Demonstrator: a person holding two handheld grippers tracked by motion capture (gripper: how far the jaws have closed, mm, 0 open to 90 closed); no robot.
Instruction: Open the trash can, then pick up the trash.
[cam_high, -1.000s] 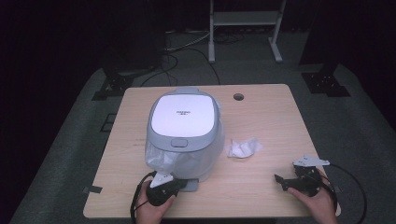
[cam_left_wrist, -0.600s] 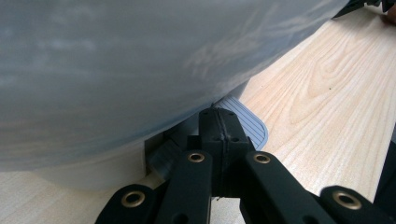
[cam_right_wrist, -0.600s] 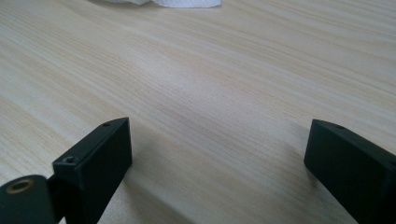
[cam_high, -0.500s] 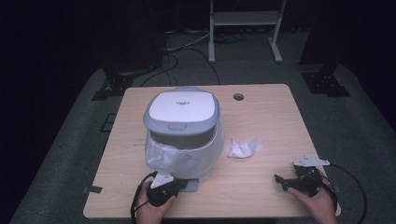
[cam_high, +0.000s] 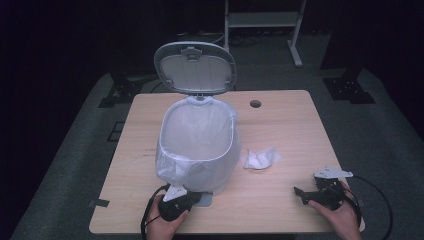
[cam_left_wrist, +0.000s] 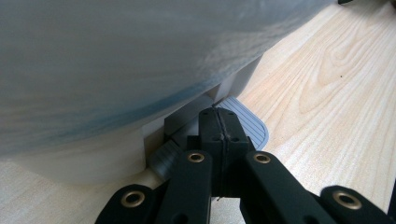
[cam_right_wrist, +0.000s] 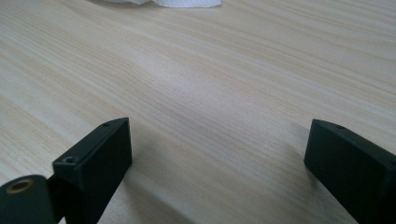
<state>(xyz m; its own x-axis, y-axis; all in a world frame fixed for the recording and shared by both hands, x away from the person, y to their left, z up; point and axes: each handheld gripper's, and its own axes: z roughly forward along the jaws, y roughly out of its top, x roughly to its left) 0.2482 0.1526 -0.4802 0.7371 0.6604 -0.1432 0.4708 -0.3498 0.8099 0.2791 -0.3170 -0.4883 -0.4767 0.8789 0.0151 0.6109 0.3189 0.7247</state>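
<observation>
Two hand-held grippers sit near the bottom edge of the high view, one at lower left and one at lower right, on a pale wooden table (cam_high: 280, 130).

The left gripper (cam_high: 192, 194) has its black jaws pressed together with nothing between them, and in the left gripper view its closed tips (cam_left_wrist: 218, 114) rest on the ribbed grey foot pedal (cam_left_wrist: 250, 123) at the base of the bin. That bin is a round white pedal bin lined with a translucent plastic bag (cam_high: 197, 145); it stands at the centre of the high view, a little left of the middle of the table, just above the left gripper. Its grey-rimmed white lid (cam_high: 195, 67) stands raised at the back, so the bag-lined inside lies open to the camera.

The right gripper (cam_high: 299, 195) lies low on the wood at lower right, held in a hand (cam_high: 340, 217), with its jaws spread wide and nothing between them; in the right gripper view, bare wood grain lies between them. A crumpled white paper tissue (cam_high: 259, 159) lies on the table just right of the bin, between the bin and the right gripper, touching neither. It also shows at the top edge of the right gripper view (cam_right_wrist: 173, 2).
</observation>
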